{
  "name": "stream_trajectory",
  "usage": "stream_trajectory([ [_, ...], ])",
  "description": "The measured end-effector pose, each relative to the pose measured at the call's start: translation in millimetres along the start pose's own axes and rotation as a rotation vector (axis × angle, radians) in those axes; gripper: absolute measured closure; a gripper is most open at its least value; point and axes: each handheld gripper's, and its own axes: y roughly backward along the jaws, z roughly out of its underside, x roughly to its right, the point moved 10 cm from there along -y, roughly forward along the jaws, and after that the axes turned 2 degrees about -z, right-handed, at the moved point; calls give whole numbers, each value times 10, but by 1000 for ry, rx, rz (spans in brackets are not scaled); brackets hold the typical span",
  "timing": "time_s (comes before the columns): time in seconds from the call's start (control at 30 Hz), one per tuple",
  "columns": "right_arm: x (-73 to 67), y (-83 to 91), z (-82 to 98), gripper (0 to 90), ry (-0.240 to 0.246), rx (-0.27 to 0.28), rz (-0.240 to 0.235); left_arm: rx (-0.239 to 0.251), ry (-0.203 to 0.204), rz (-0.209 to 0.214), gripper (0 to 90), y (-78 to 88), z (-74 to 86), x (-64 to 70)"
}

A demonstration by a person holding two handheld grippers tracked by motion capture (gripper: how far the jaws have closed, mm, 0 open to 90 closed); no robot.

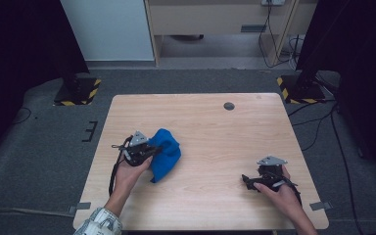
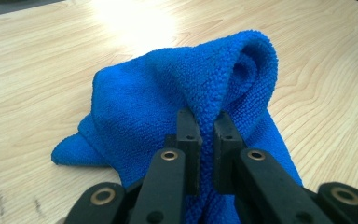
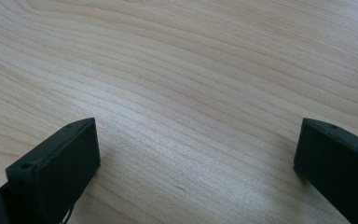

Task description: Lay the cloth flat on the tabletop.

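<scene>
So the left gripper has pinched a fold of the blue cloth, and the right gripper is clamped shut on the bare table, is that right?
Not quite. The right gripper is open: the right gripper view shows its jaws standing wide apart over the bare table. The rest holds: the left gripper has pinched a fold of the blue cloth.

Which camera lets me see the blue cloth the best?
The left gripper view: the blue cloth is close up, its fuzzy weave clear, with a raised fold pinched between the left gripper jaws. The high view shows the cloth small and bunched on the table. The right gripper view looks at bare wood between open jaws.
</scene>
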Motion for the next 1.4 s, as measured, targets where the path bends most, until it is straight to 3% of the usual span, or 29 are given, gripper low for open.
stream_trajectory([
  [0.37,0,-1,-1,5,0,-1,0,-1,-38,50,841,-158,-170,265],
  [0.87,2,-8,-7,5,1,1,1,-17,-111,138,841,-459,-413,754],
  [1.0,3,-12,-10,5,2,0,0,-37,-141,150,841,-577,-435,892],
  [1.4,3,-12,-10,5,2,0,0,-65,-162,185,840,-879,-417,1134],
])
